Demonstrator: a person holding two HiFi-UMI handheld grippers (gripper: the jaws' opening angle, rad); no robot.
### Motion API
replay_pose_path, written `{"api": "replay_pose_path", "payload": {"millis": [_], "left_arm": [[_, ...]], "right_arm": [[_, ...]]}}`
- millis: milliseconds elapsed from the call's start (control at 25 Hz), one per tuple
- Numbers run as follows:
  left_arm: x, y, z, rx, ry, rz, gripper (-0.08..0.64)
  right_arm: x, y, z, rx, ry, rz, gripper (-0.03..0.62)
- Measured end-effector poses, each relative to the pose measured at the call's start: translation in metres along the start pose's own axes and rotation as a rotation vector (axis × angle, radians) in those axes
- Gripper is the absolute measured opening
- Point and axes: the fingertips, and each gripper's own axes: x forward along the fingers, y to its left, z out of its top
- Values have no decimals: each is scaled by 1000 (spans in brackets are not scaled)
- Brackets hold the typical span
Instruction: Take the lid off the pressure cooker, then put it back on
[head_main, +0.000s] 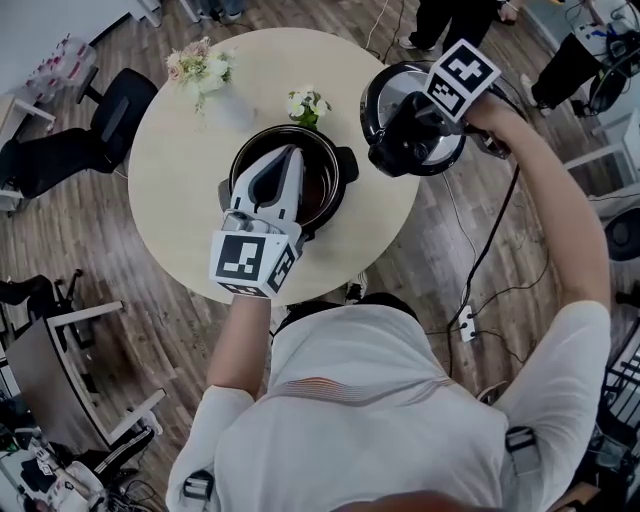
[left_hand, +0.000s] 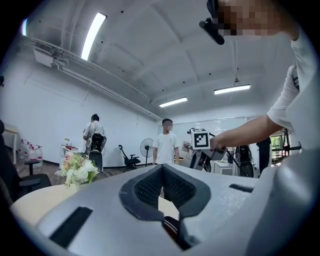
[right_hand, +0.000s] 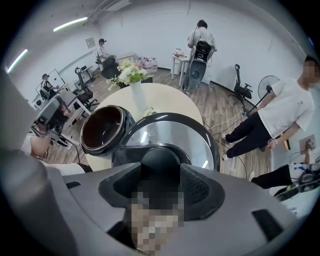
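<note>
— Where's the lid (head_main: 440, 160) now?

— Off the pot. The right gripper (head_main: 410, 128) holds it by the black knob (right_hand: 160, 159), jaws partly apart and pressed on either side of it. In the head view it hangs at about 2 o'clock from the pressure cooker (head_main: 325, 195), over the edge of the round table (head_main: 180, 190).

— And the cooker itself?

— It's open near the middle of the table, and its dark inner pot is showing. The right gripper view has it at 10 o'clock from the lid.

— What about the left gripper (head_main: 288, 155)?

— Its jaws are pressed together with nothing between them. In the head view it sits over the near half of the open pot, pointing towards 12 o'clock.

— Anything else on the table?

— A vase of flowers (head_main: 205, 75) at 11 o'clock from the pot, and a small bunch of flowers (head_main: 307, 103) at 12 o'clock, just beyond its rim.
</note>
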Motion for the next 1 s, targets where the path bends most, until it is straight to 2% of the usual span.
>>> {"api": "replay_pose_path", "payload": {"millis": [280,640,800,1000], "left_arm": [[17,-13,-7,-22,15,12,5],[31,-10,-24,-27,55,30,5],[30,-3,-27,-33,57,46,5],[30,2,-32,-42,73,61,5]], "right_arm": [[74,-30,-21,21,63,42,245],[185,-27,-40,-4,180,107,245],[214,-19,-43,-36,222,120,245],[231,-13,-37,-49,220,123,244]]}}
